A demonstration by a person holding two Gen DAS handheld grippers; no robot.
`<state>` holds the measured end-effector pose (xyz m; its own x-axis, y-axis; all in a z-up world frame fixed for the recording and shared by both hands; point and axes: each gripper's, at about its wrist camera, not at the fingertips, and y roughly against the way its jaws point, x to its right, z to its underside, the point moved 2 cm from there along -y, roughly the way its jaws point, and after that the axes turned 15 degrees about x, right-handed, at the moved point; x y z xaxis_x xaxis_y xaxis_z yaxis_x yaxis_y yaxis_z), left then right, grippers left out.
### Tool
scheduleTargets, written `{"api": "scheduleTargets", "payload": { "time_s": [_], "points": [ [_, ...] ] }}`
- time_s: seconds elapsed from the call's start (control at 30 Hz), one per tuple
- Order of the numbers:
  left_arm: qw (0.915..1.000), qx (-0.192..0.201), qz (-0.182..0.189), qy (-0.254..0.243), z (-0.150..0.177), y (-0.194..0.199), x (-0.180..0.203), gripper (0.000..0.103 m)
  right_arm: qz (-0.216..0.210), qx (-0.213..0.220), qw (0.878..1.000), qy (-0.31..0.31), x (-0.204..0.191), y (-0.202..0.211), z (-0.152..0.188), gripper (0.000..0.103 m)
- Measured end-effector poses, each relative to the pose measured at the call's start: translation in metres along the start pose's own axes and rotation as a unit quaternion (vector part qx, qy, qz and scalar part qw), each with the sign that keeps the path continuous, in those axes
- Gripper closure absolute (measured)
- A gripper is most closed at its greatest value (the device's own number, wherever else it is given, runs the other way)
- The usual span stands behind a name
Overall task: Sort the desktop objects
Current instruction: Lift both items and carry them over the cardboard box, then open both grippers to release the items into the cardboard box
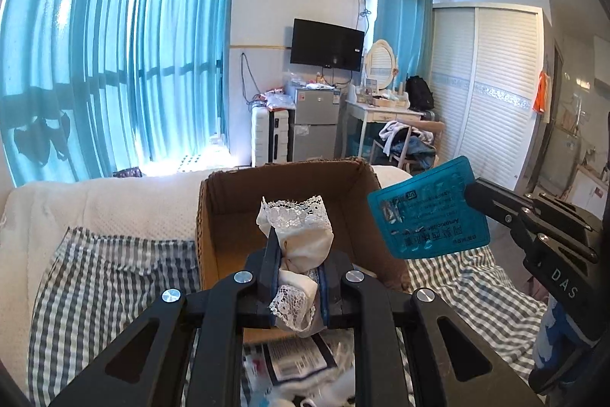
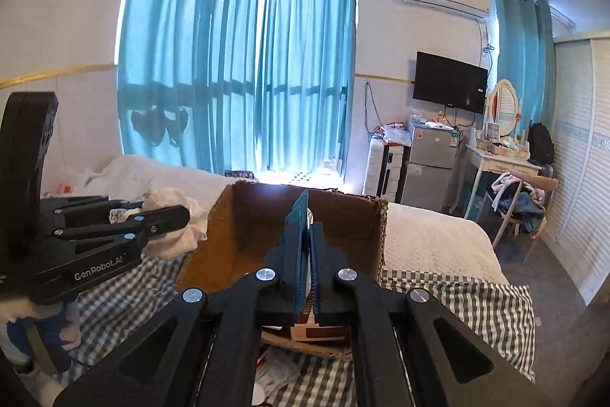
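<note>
Lace cloth sits clamped in left gripper above cardboard box.

Both wrist cameras are looking forward along their own fingers, tilting slightly down – the cardboard box is sitting close ahead. Each is catching the other gripper at its edge; both are sharing the curtains and television beyond.

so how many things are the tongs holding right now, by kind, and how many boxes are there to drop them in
lace-trimmed white cloth: 1, in the left tongs
teal pill blister pack: 1, in the right tongs
cardboard box: 1, open
total: 3
</note>
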<state>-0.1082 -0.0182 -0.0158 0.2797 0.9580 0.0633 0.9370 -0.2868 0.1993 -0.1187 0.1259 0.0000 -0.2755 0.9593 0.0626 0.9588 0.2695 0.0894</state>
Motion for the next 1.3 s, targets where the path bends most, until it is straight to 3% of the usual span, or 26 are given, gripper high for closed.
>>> {"api": "scheduleTargets", "payload": {
  "time_s": [0.33, 0.9, 1.0, 1.03, 1.13, 1.2, 1.23, 1.3],
  "points": [
    [0.9997, -0.023, -0.010, -0.004, 0.015, -0.062, -0.012, 0.088, 0.005, -0.039, 0.999, -0.012, 0.023, -0.057, 0.038, 0.100],
    [0.9966, -0.064, -0.040, -0.032, 0.081, -0.125, -0.032, 0.087, 0.003, -0.098, 0.995, -0.008, 0.038, -0.120, 0.110, 0.099],
    [0.9962, -0.074, -0.042, -0.019, 0.085, -0.133, -0.035, 0.079, 0.010, -0.095, 0.995, -0.003, 0.037, -0.119, 0.111, 0.099],
    [0.9961, -0.076, -0.043, -0.013, 0.087, -0.132, -0.037, 0.072, 0.011, -0.094, 0.996, -0.003, 0.036, -0.119, 0.110, 0.099],
    [0.9970, -0.068, -0.034, -0.011, 0.083, -0.124, -0.033, 0.067, 0.017, -0.082, 0.996, -0.004, 0.036, -0.110, 0.105, 0.099],
    [0.9976, -0.053, -0.042, -0.017, 0.077, -0.116, -0.029, 0.046, 0.018, -0.077, 0.997, -0.003, 0.034, -0.106, 0.101, 0.092],
    [0.9978, -0.046, -0.045, -0.020, 0.074, -0.111, -0.027, 0.028, 0.021, -0.074, 0.997, -0.003, 0.033, -0.103, 0.099, 0.089],
    [0.9979, -0.034, -0.048, -0.025, 0.070, -0.105, -0.025, 0.023, 0.024, -0.067, 0.997, -0.003, 0.032, -0.096, 0.094, 0.084]
  ]
}}
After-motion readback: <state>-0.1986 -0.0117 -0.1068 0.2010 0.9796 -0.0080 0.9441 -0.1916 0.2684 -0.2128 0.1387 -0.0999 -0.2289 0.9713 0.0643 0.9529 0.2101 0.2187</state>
